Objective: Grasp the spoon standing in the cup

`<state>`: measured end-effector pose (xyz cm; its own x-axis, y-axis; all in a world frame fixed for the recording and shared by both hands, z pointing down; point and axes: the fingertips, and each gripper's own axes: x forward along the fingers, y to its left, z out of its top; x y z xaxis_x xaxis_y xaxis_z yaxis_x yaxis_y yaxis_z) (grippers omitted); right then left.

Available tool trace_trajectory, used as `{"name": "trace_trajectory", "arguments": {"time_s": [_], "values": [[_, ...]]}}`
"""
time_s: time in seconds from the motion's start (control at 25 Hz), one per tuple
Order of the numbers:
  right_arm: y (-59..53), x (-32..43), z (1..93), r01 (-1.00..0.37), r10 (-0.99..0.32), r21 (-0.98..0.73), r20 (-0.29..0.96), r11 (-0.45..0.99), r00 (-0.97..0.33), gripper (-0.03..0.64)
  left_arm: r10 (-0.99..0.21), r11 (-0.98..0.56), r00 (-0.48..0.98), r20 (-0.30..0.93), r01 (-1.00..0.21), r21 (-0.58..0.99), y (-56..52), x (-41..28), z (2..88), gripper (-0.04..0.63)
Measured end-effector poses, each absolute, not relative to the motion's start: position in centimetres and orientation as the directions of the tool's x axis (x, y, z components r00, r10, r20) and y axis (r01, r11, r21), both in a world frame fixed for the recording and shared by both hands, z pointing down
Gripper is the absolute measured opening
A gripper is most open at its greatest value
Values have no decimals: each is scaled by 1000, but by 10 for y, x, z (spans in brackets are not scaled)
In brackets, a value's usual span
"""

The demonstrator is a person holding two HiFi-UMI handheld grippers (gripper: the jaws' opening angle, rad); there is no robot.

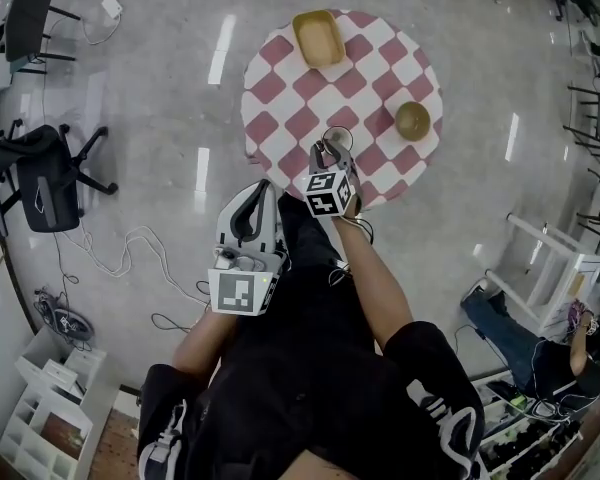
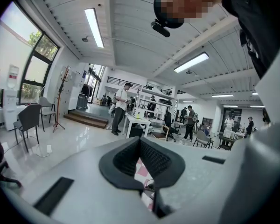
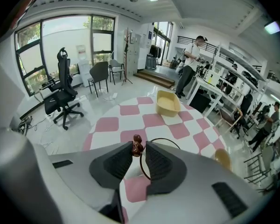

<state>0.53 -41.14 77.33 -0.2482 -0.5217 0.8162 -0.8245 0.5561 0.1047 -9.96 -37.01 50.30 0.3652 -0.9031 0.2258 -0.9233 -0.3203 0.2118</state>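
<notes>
The right gripper stands over the near edge of the round checked table with its jaws apart. The brown knob at the top of the spoon is between the two pads, near their tips. It looks very close to one pad and a thin gap shows on the other side, so I judge that nothing is clamped yet. The left gripper hangs off the table, with its jaws closed together on nothing. The spoon stands upright in the cup, whose thin dark rim shows just beyond one of the right gripper's jaws. To do this step well, I think the person should first centre the knob between the pads. Then the gripper should go a little lower, so that the pads meet the handle under the knob and not only its rounded top, and close slowly and straight. A sideways push could tip the spoon against the rim or shift the cup, which looks light. The jaws should also keep clear of the rim while they close.
</notes>
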Motion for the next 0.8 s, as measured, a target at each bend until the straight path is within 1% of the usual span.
{"name": "trace_trajectory", "arguments": {"time_s": [0.12,0.4,0.56,0.8], "values": [[-412,6,774,-824,-529,118,815,555,-239,77,-903,-316,363,229,-924,215,-370,-100,503,8],[-410,11,766,-820,-562,154,795,551,-228,60,-905,-313,360,226,-925,217,-362,-100,502,8],[-405,16,757,-832,-577,147,783,535,-233,57,-904,-323,367,219,-922,215,-351,-99,498,8],[-393,23,729,-849,-631,163,740,503,-231,57,-911,-324,365,191,-921,215,-326,-99,487,8]]}}
